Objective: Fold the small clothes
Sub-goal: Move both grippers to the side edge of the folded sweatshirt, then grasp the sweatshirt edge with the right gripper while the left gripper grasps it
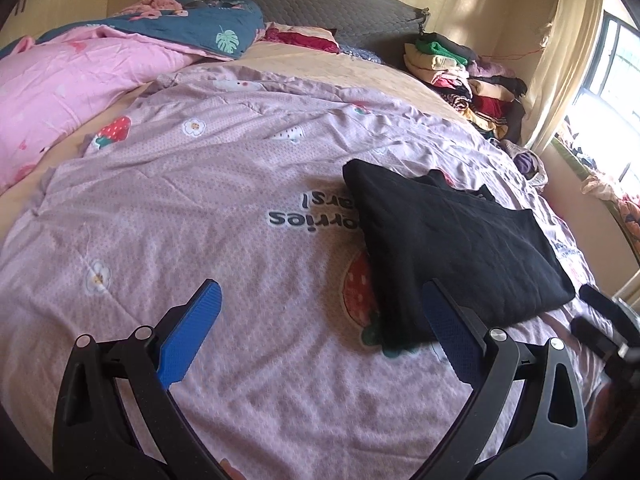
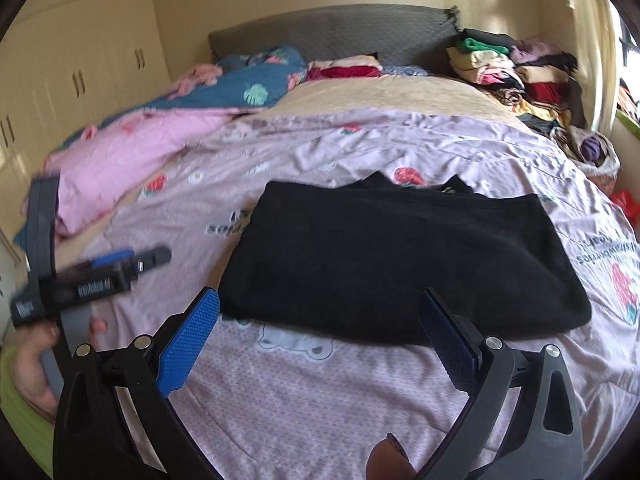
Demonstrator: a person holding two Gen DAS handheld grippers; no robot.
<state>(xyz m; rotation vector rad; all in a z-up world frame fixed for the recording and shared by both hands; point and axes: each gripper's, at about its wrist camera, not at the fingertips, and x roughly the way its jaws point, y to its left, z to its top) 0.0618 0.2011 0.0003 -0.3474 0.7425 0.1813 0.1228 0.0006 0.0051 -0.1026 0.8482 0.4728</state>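
Note:
A folded black garment lies flat on the lilac strawberry-print quilt, also seen as the black garment straight ahead in the right wrist view. My left gripper hovers open over the quilt, its right finger just at the garment's near left edge, nothing between the blue pads. My right gripper is open too, held just short of the garment's near edge, holding nothing. The left gripper shows blurred at the left of the right wrist view, a hand holding it.
A pink duvet and a blue leaf-print blanket are bunched at the far left. A pile of folded clothes sits by the grey headboard at the far right. Cupboards line the left wall; a window is at right.

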